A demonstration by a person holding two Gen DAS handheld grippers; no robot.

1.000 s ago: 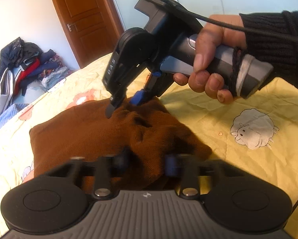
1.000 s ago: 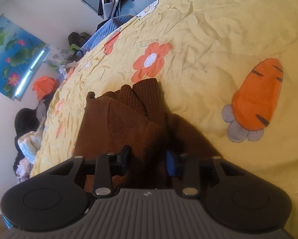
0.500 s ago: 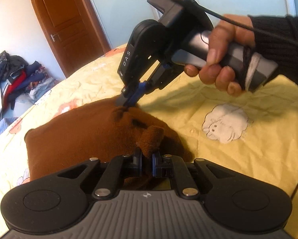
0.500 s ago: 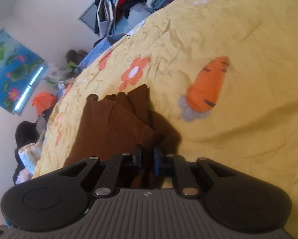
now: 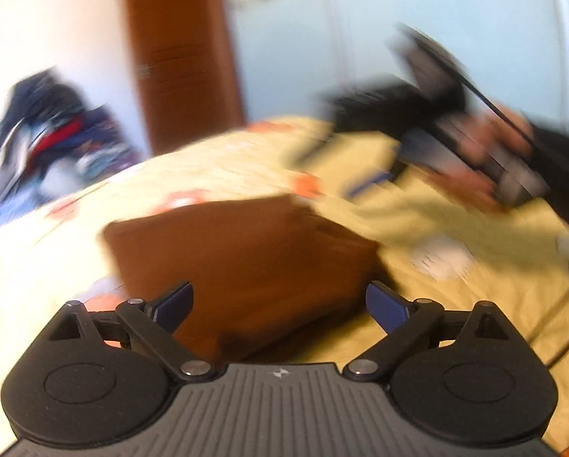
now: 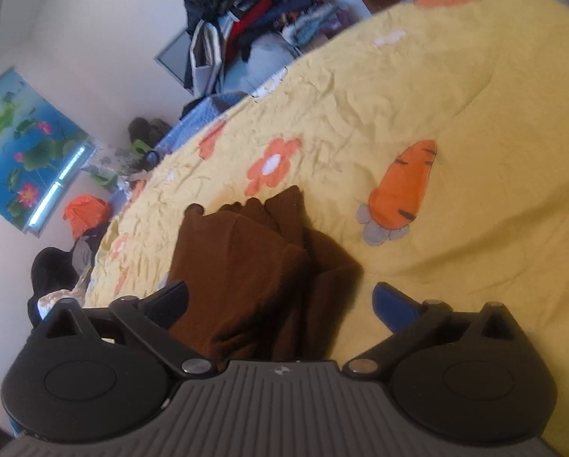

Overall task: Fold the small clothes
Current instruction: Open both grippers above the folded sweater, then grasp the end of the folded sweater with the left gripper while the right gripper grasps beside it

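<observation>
A small brown garment (image 5: 246, 259) lies folded into a thick block on the yellow printed bedspread (image 5: 456, 228). My left gripper (image 5: 280, 304) is open and empty, just above the garment's near edge. The left wrist view is motion-blurred. My right gripper (image 6: 280, 301) is open and empty, with the brown garment (image 6: 242, 262) lying between and beyond its fingers. In the left wrist view the right gripper (image 5: 364, 186) shows as a dark blur held by a hand, above the bed and beyond the garment.
A pile of clothes (image 6: 254, 26) lies off the bed's far side, also in the left wrist view (image 5: 48, 133). A brown door (image 5: 181, 57) stands behind. More clutter (image 6: 82, 213) sits on the floor by a flower poster (image 6: 21, 144).
Both grippers were shut on the brown garment half a second ago; both have opened and let it go. The left gripper is moving fast, the right has drawn back from the cloth.
</observation>
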